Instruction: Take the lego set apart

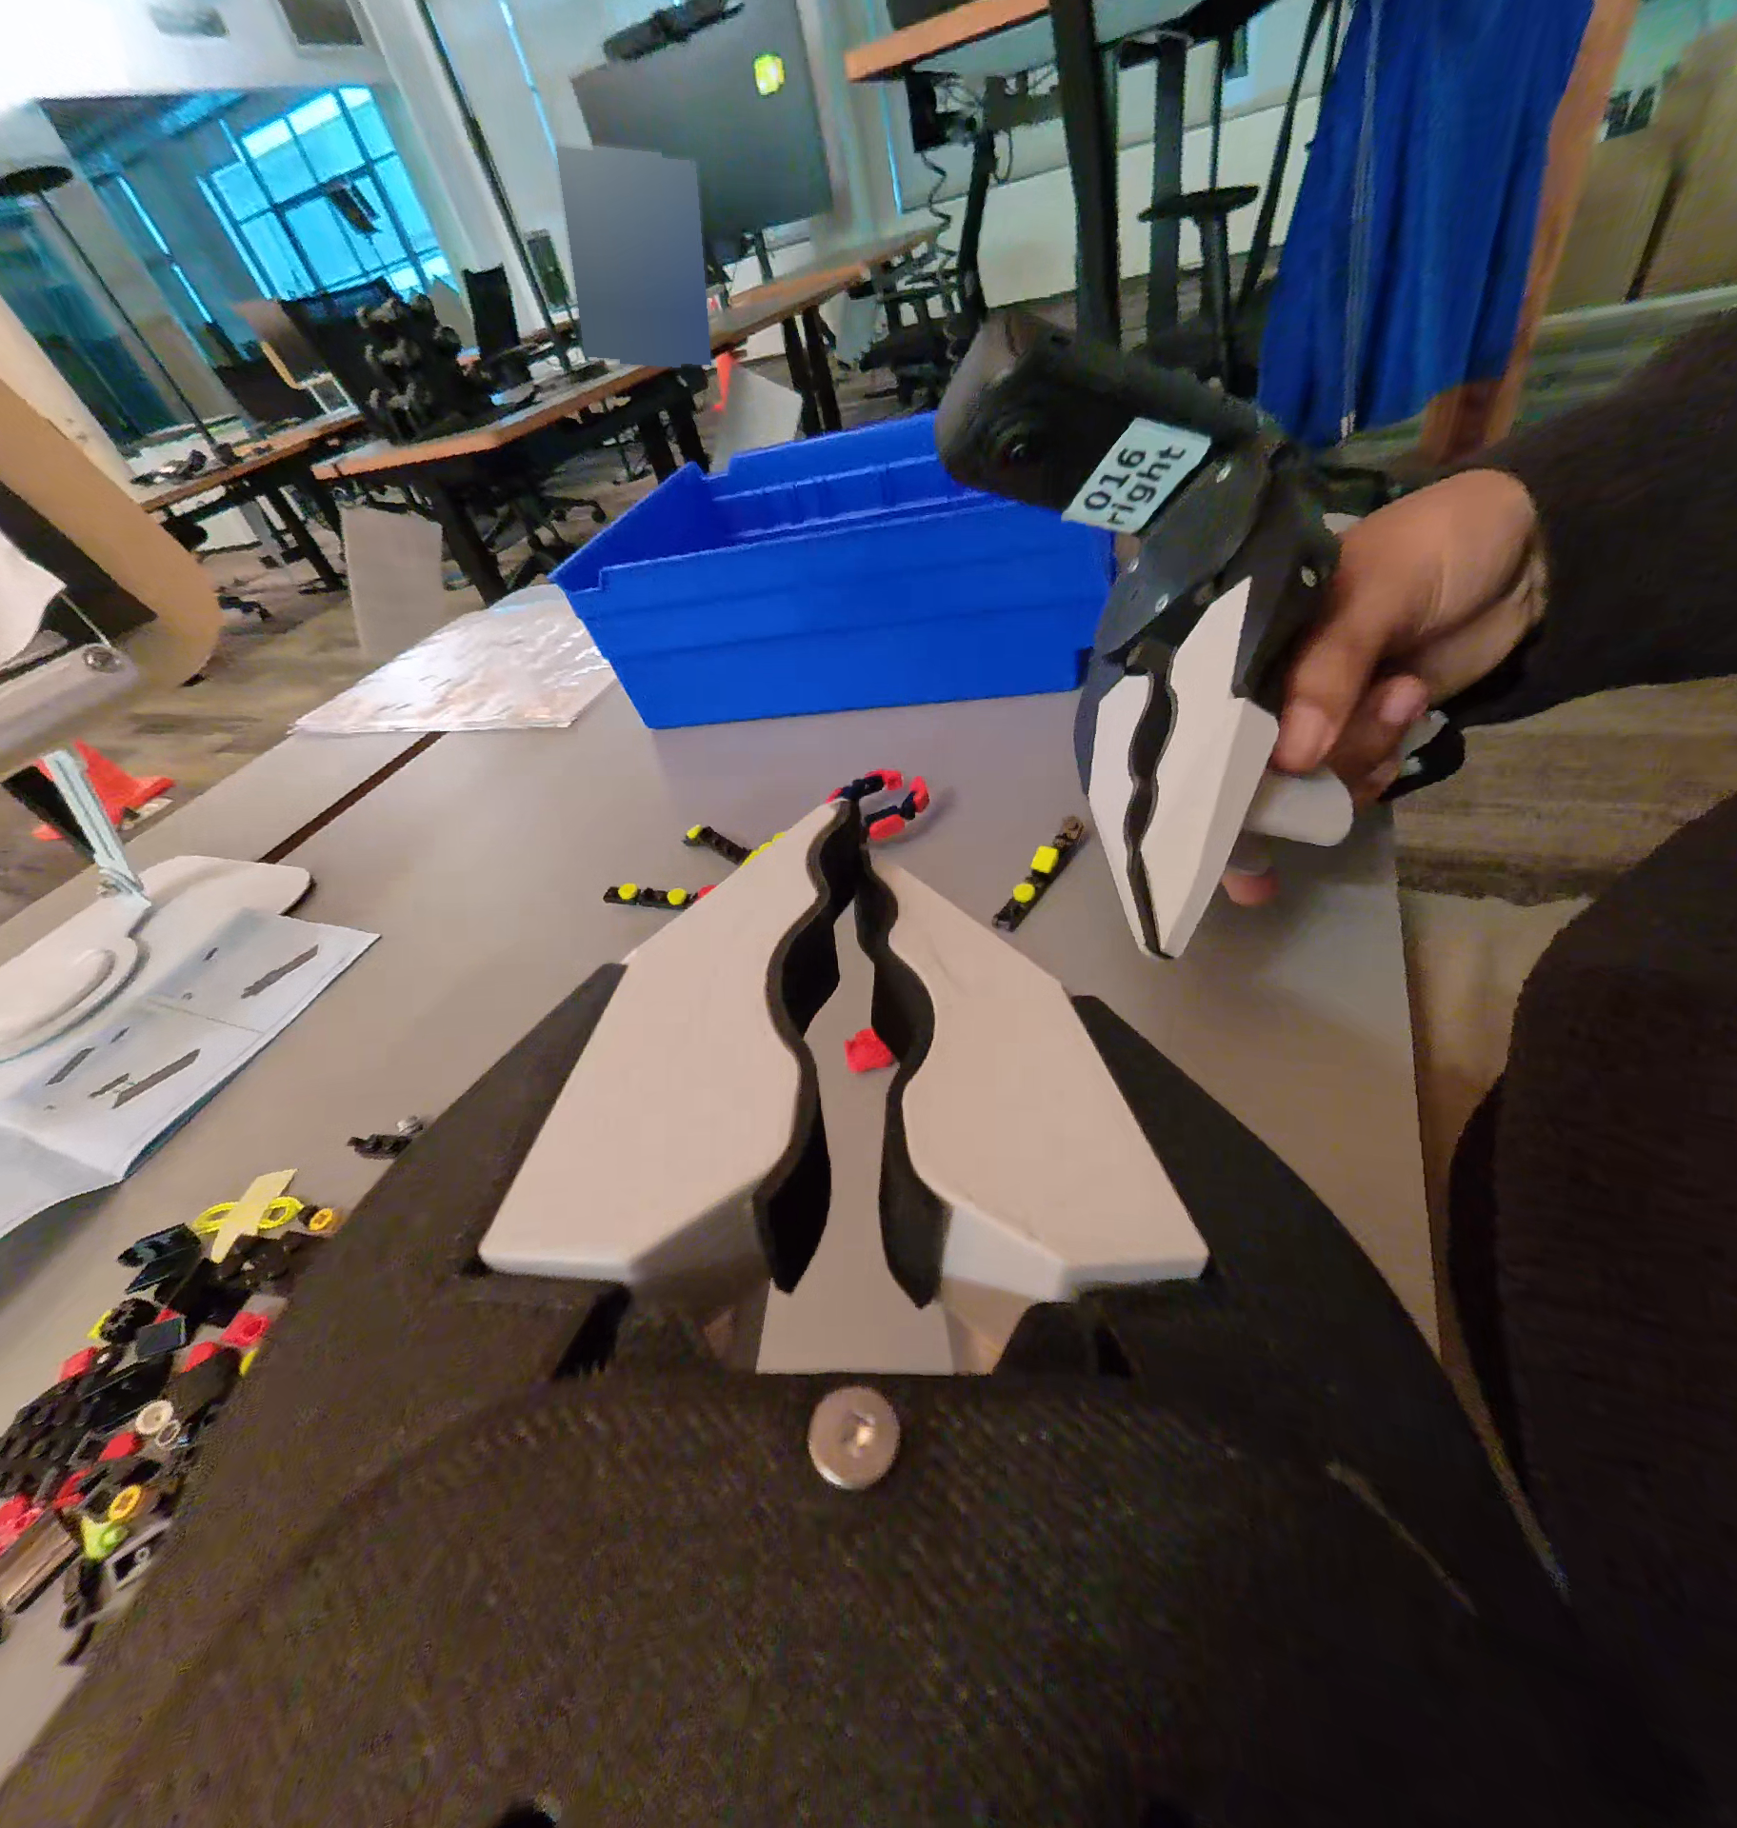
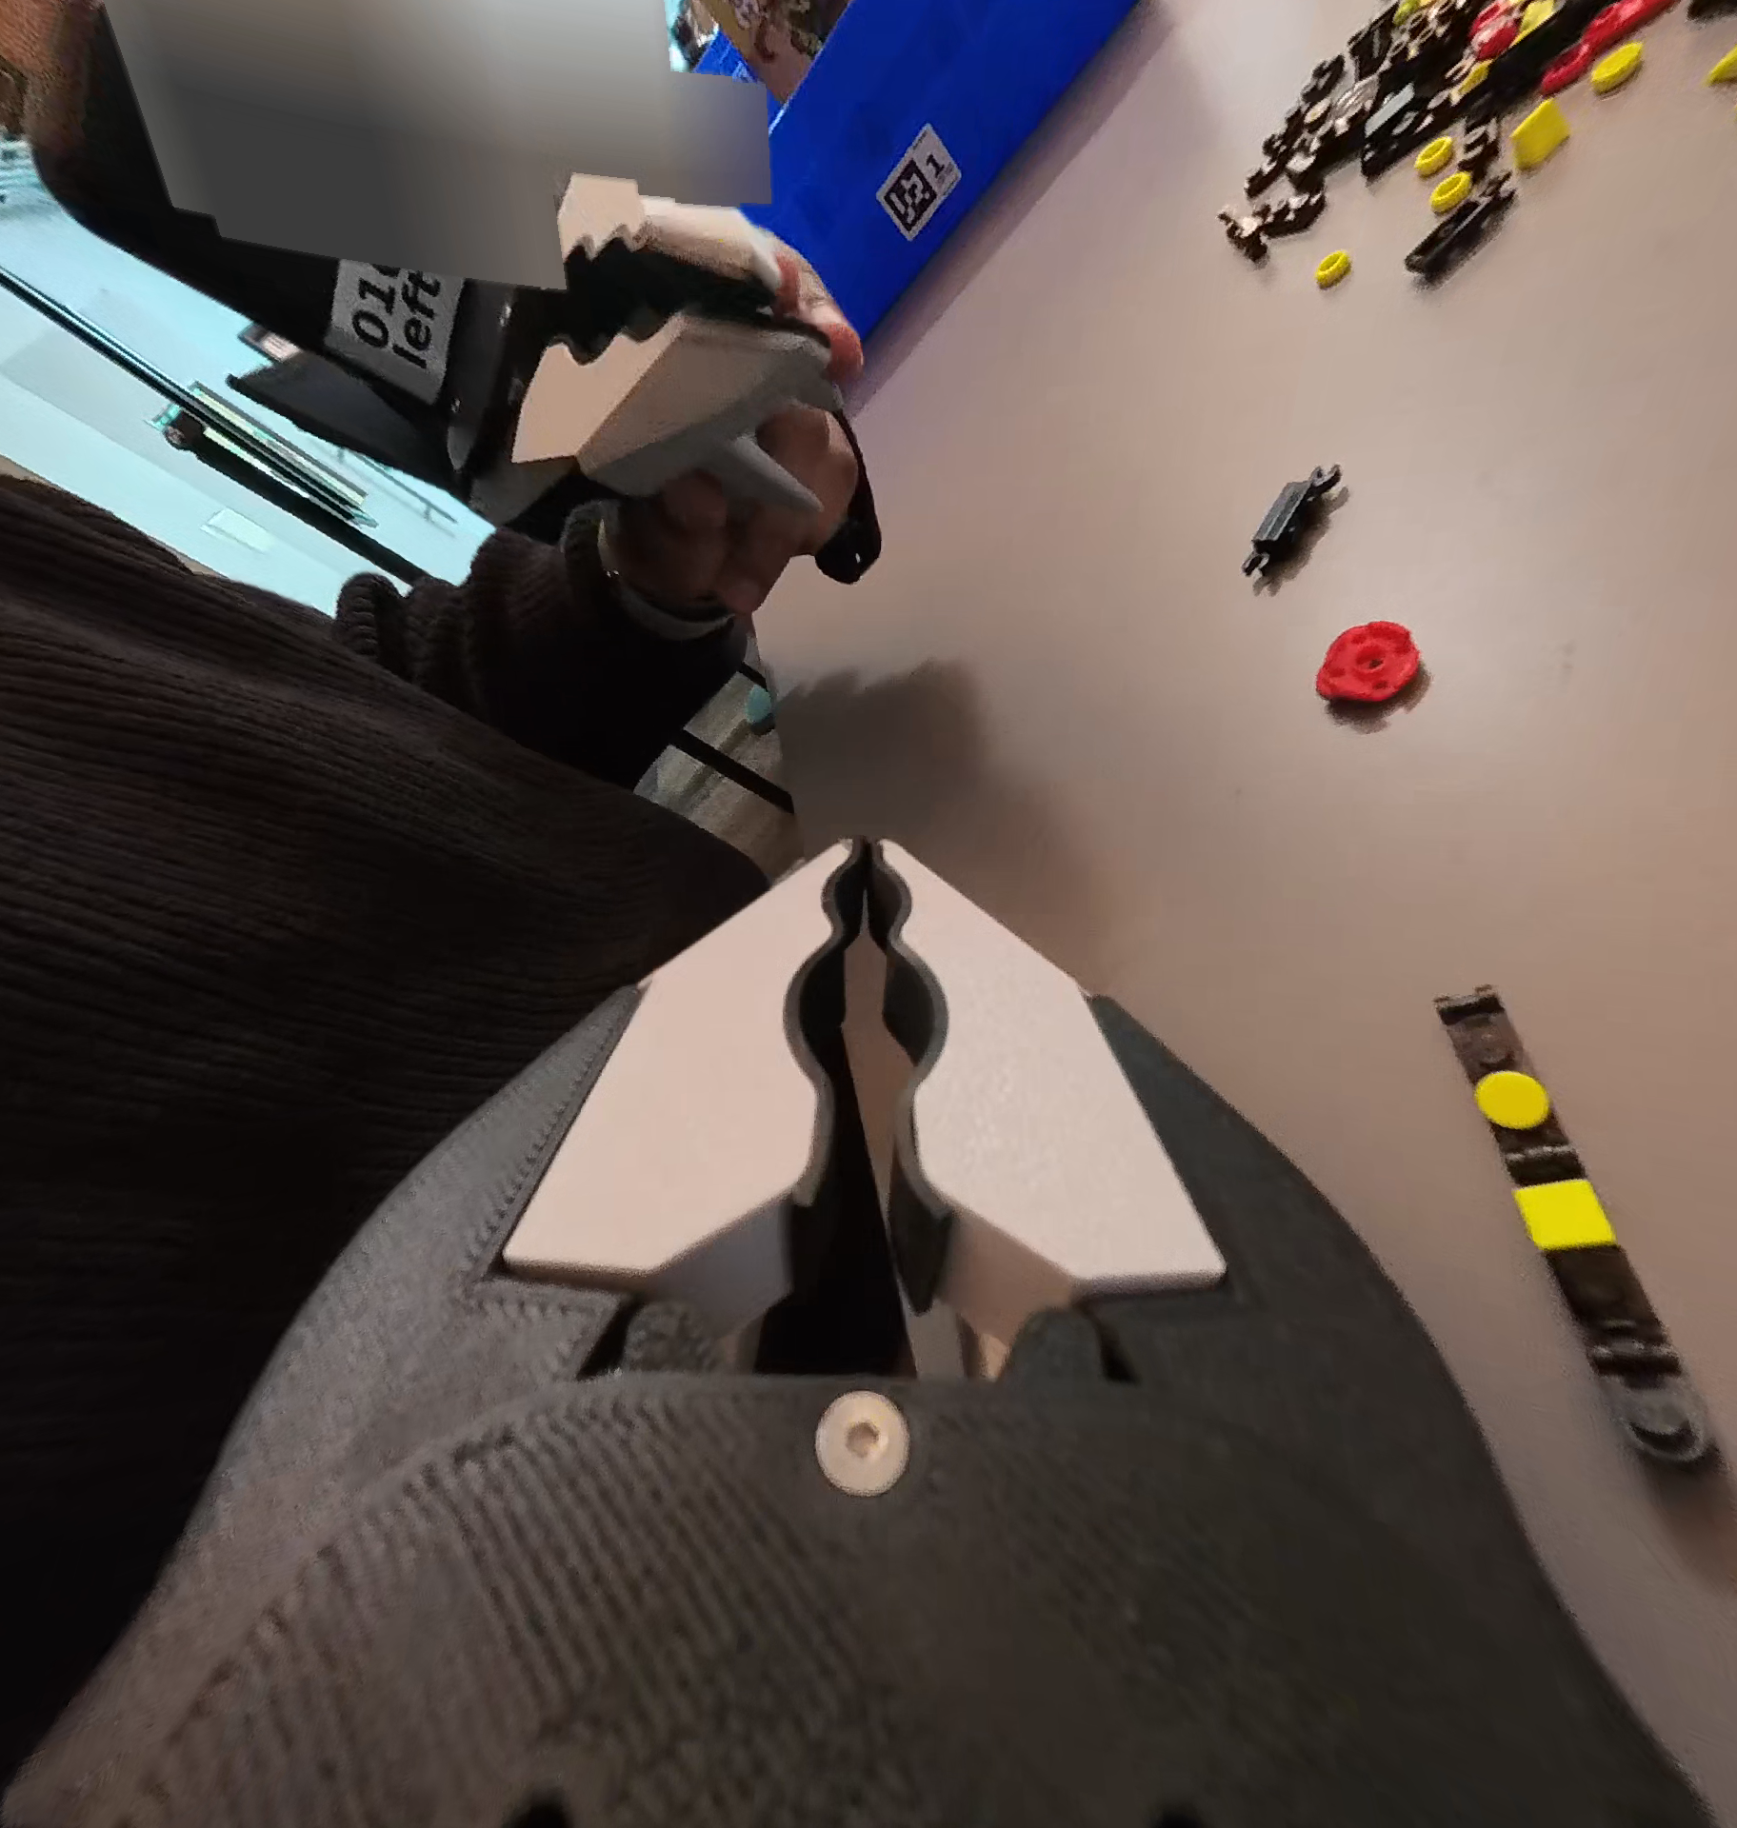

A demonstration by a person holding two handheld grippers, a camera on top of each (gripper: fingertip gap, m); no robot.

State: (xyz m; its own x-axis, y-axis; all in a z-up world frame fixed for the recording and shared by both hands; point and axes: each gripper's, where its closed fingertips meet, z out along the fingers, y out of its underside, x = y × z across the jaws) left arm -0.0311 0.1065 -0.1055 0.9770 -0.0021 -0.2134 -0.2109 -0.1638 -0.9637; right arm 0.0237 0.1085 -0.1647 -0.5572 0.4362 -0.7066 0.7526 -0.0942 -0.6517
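Observation:
Lego parts lie loose on the grey table (image 1: pixel 508 851). A curved red-and-blue chain piece (image 1: pixel 889 801) lies just past my left gripper (image 1: pixel 850 811), which is shut and empty above the table. A small red piece (image 1: pixel 869 1049) shows through the gap between its fingers; it also shows in the right wrist view (image 2: pixel 1369 665). Black strips with yellow studs lie near it (image 1: pixel 1038 870) (image 1: pixel 652 895) (image 2: pixel 1557 1217). My right gripper (image 2: pixel 865 849) is shut and empty, held over the table's near right edge (image 1: pixel 1151 940). The left gripper's fingers (image 2: pixel 667 396) show in the right wrist view.
A pile of black, red and yellow pieces (image 1: pixel 122 1385) (image 2: pixel 1438 89) lies at the left. A blue bin (image 1: pixel 845 594) (image 2: pixel 904 109) stands at the back. An instruction booklet (image 1: pixel 152 1039), a white stand base (image 1: pixel 83 950) and a clear plastic bag (image 1: pixel 479 673) lie left. A small black piece (image 2: pixel 1290 519) lies alone. The left gripper's tips are roughly 8 cm from the right gripper's.

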